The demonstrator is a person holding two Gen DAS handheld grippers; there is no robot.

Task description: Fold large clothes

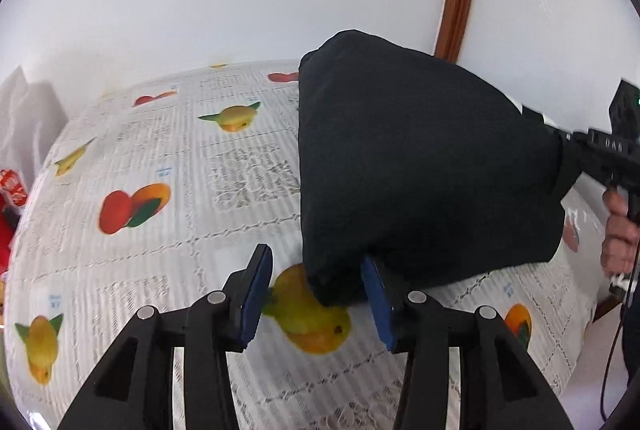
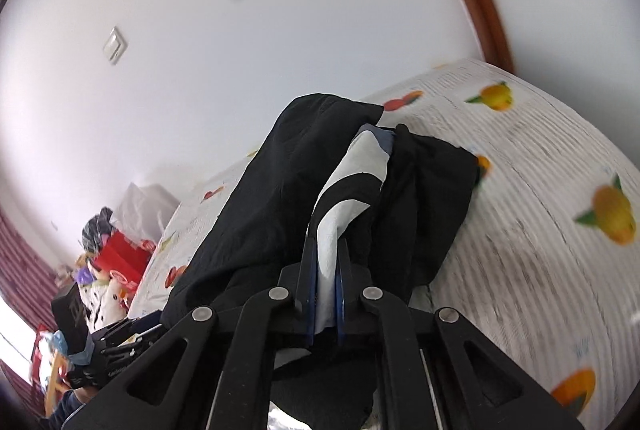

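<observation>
The left gripper [image 1: 316, 294] is open. Its two blue pads [image 1: 256, 294] stand apart, and nothing is squeezed between them. One low corner of the black garment [image 1: 420, 166] hangs down just by the right-side pad, over the table.

The right gripper [image 2: 326, 278] is pinched tight on the cloth — a white and blue bit of the black garment [image 2: 280, 198] sticks up between its pads. In the left view, the right gripper [image 1: 568, 146] pulls the cloth up at the far right side, with a hand [image 1: 620, 234] under it on the handle.

So the garment is lifted up off the table, hanging like a big dark tent above the tablecloth [image 1: 160, 214] — white, with fruit pictures. A red box [image 2: 120, 258] sits past the table's end by the white wall [image 2: 240, 70].
</observation>
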